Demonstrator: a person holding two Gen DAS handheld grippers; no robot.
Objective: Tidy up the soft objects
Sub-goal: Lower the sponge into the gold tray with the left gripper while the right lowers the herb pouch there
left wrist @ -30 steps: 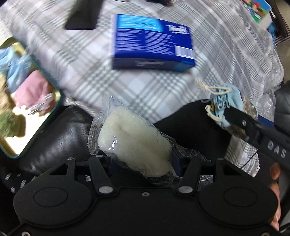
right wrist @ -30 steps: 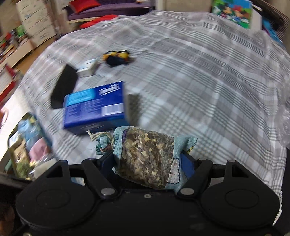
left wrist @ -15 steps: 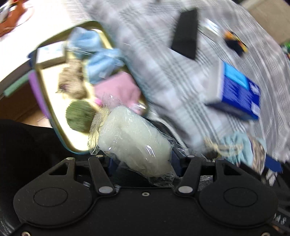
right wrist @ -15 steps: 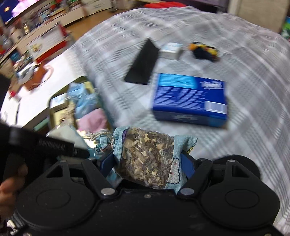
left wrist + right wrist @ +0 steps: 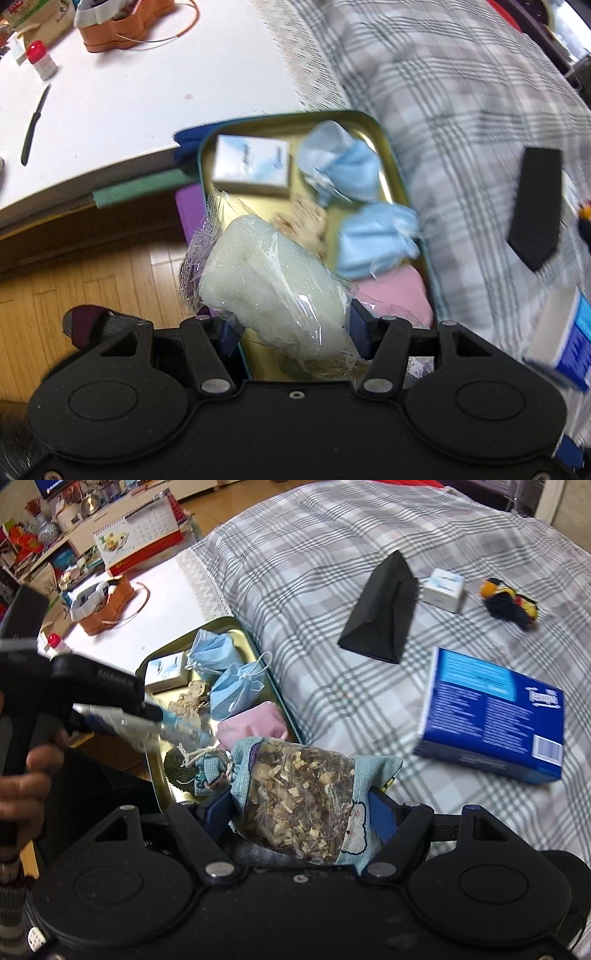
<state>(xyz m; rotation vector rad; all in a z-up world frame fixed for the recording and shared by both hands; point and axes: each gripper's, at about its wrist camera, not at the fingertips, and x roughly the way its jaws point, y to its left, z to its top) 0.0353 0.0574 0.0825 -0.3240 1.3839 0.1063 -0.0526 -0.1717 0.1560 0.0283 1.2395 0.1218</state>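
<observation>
Between the blue pads of the left gripper (image 5: 288, 328), a white sponge in clear wrap (image 5: 273, 291) is being pinched from both sides, and it is hanging over the near end of the gold tray (image 5: 388, 144). The right gripper (image 5: 301, 810) is likewise clamping a pale blue sachet of dried herbs (image 5: 299, 797), its drawstring neck pointing left, just at the tray's near corner. Inside the tray, a pink cloth (image 5: 255, 725) is lying nearest, then two light blue pouches (image 5: 236, 690), a beige lacy piece (image 5: 188, 698) and a small white box (image 5: 166, 670) at the far end. A green round pad (image 5: 177, 771) is sitting at the near edge. Beyond the tray, on the plaid bedcover (image 5: 332, 554), a blue tissue box (image 5: 495, 712), a black triangular case (image 5: 384, 609) and a second small white box (image 5: 443, 589) are lying well apart. To the left, a white table (image 5: 129, 92) is carrying an orange container (image 5: 122, 22).
</observation>
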